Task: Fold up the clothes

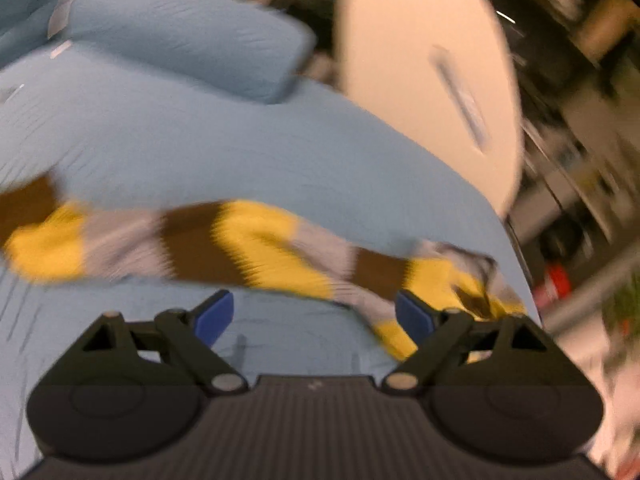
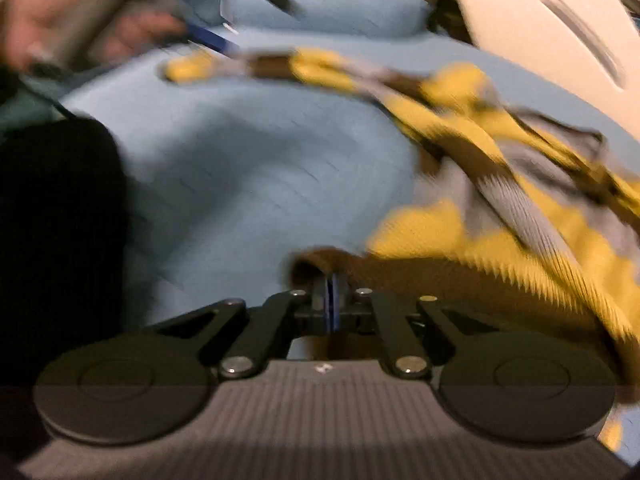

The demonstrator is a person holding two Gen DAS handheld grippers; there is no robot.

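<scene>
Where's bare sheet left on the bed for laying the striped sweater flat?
The widest bare blue sheet lies between the stretched sleeve, the dark patch at the left edge and the right gripper. Another strip lies between the sleeve and the pillow. The side with the bunched sweater is crowded. The left gripper is open.

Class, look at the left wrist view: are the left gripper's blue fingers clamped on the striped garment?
No. The left gripper stands wide open, blue sheet showing between its fingers, and the striped garment lies just beyond them.
</scene>
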